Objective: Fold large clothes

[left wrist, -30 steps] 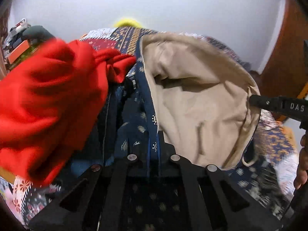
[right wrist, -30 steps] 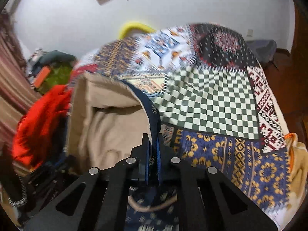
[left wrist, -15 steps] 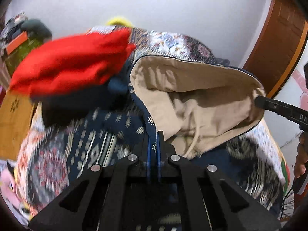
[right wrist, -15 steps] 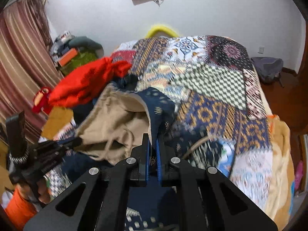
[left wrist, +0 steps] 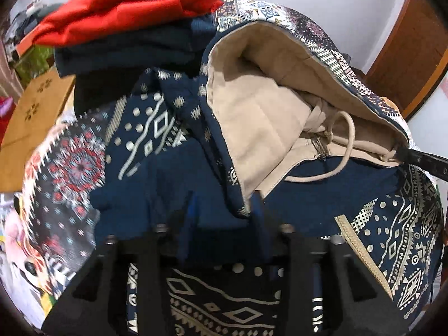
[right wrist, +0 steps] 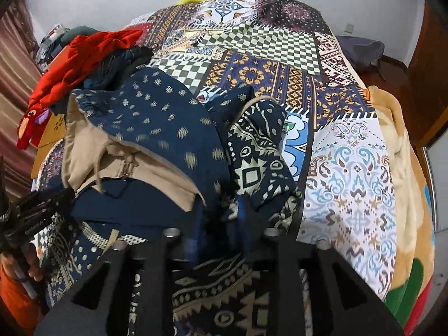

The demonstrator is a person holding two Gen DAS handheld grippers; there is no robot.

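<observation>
A navy hoodie with cream tribal print lies on the bed, its beige-lined hood laid over the body, drawstring showing. My left gripper has its jaws parted around the hood's front edge. My right gripper has its jaws parted too, over folds of navy cloth. The right gripper's finger touches the hood's far edge in the left wrist view. The left gripper shows at the left in the right wrist view.
A stack of folded clothes, red on dark blue, sits by the hoodie; it also shows in the right wrist view. A patchwork bedspread covers the bed. A cardboard box is at left. A wooden door stands at right.
Both grippers lowered the hoodie onto the bed and opened, letting go of the hood's edge. The hood now lies flatter over the body.
</observation>
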